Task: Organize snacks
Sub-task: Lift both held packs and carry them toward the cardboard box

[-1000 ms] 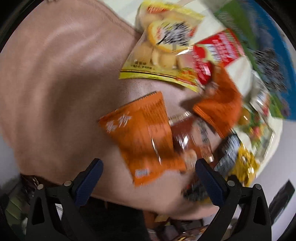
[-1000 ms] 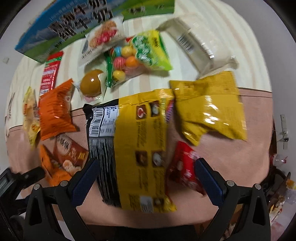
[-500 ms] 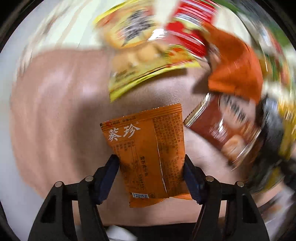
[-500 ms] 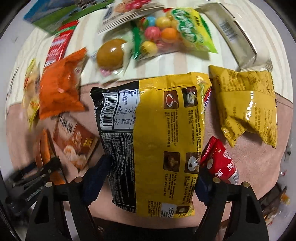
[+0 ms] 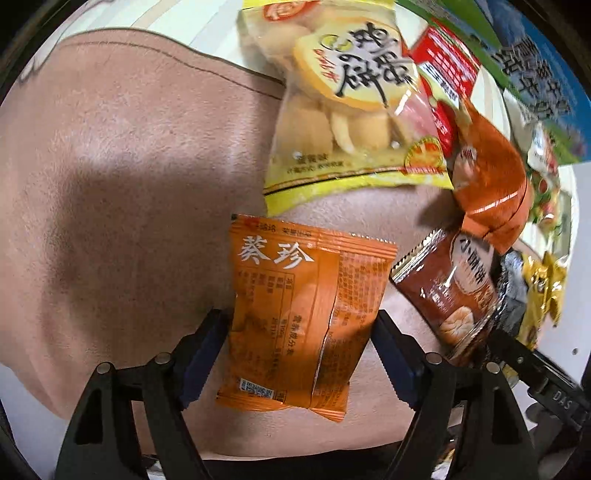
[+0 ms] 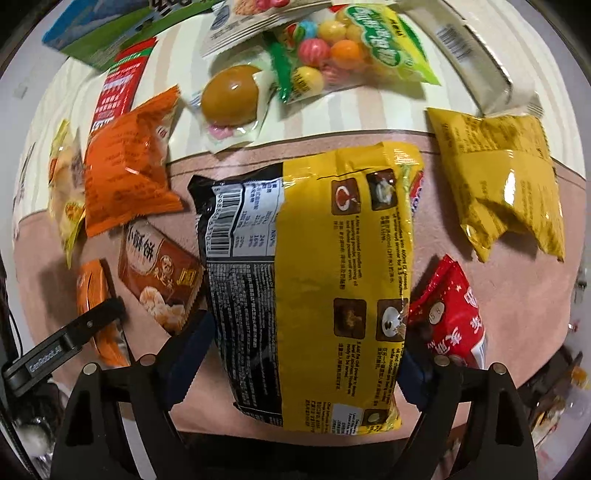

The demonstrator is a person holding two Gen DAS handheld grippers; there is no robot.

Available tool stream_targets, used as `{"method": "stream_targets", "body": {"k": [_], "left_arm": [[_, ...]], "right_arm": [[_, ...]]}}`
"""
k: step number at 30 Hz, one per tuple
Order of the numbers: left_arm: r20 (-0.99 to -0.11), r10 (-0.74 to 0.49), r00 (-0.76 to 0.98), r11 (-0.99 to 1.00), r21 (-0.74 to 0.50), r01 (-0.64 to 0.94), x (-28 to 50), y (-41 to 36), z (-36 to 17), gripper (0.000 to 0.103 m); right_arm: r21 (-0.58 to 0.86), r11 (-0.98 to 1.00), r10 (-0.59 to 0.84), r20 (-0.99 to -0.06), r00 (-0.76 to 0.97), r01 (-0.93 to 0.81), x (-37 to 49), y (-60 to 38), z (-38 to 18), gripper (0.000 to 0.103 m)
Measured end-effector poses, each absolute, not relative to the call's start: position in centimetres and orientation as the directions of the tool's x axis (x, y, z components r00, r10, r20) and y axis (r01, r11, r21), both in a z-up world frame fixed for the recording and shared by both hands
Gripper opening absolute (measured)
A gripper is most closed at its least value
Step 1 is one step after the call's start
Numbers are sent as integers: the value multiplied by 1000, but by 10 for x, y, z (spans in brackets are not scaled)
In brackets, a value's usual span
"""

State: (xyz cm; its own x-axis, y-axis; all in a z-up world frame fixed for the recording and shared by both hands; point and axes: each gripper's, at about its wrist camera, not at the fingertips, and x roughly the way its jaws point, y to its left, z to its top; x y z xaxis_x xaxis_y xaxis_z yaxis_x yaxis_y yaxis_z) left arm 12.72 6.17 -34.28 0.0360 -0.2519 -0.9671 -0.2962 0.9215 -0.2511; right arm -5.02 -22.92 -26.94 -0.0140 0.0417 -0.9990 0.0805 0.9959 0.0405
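Observation:
My left gripper [image 5: 301,343] is shut on a small orange snack packet [image 5: 299,306], its blue pads pressing both side edges above the pink mat [image 5: 129,184]. My right gripper [image 6: 306,350] is shut on a large yellow and black noodle bag [image 6: 314,280], held by its two sides. The left gripper's finger [image 6: 74,336] and its orange packet [image 6: 92,291] show at the left of the right wrist view. A brown biscuit packet [image 5: 454,288] lies just right of the orange one; it also shows in the right wrist view [image 6: 159,273].
On the mat and striped cloth lie a yellow cookie bag [image 5: 351,103], a puffed orange bag [image 6: 125,173], a red packet [image 6: 450,317], a yellow bag [image 6: 506,184], a braised egg [image 6: 229,96], a candy ball bag [image 6: 343,51] and a blue-green box [image 6: 110,26].
Both grippers closed from wide open: the left onto the orange packet, the right onto the noodle bag. Both views have shifted closer over the mat.

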Motion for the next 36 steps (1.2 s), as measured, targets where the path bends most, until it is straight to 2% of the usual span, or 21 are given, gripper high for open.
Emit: {"method": "stream_targets", "body": {"k": [4, 5, 7, 8, 10, 12, 15, 17, 19, 21, 24, 26, 31, 36], "left_arm": [[-968, -248, 42, 931, -250, -265, 116, 76, -356, 79], [-971, -235, 43, 937, -238, -255, 119, 77, -366, 77], [-981, -189, 42, 954, -194, -229, 116, 69, -356, 70], [-984, -174, 44, 959, -179, -219, 117, 66, -355, 68], [-987, -155, 50, 966, -162, -201, 116, 55, -347, 67], [-989, -140, 55, 969, -148, -195, 118, 47, -338, 67], [-990, -126, 68, 965, -138, -222, 129, 49, -331, 67], [-989, -125, 78, 960, -140, -241, 131, 53, -323, 67], [-992, -102, 81, 963, -118, -243, 133, 54, -320, 67], [-994, -82, 67, 968, -96, -232, 131, 51, -319, 67], [-997, -40, 65, 977, -52, -209, 130, 38, -314, 67], [-998, -14, 67, 980, -27, -197, 131, 12, -317, 67], [-998, -9, 66, 980, -21, -196, 99, -29, -308, 61], [-997, -40, 66, 971, -54, -231, 75, -25, -294, 59]], "right_arm": [[-51, 998, -50, -999, -19, 39, -43, -211, -277, 90], [-81, 996, -81, -997, -8, 23, -41, -204, -277, 86], [-129, 991, -128, -992, 17, -20, -37, -188, -277, 86], [-131, 991, -130, -991, 29, -23, -37, -184, -275, 84], [-79, 997, -78, -995, 67, -1, -33, -182, -259, 72], [-10, 999, -14, -995, 96, 41, -29, -186, -250, 68], [61, 997, 57, -995, 77, 51, -13, -193, -255, 69], [91, 994, 91, -996, 7, 60, -2, -193, -271, 85], [109, 992, 111, -993, -30, 62, 2, -188, -282, 88], [68, 997, 69, -997, -27, 19, 3, -175, -287, 91], [-23, 999, -24, -1000, -20, -42, 3, -159, -298, 91], [-52, 997, -53, -999, -11, -48, 6, -152, -309, 88], [27, 1000, 27, -1000, 5, 2, 0, -177, -291, 87], [131, 991, 131, -991, 18, 34, 4, -183, -265, 87]]}}
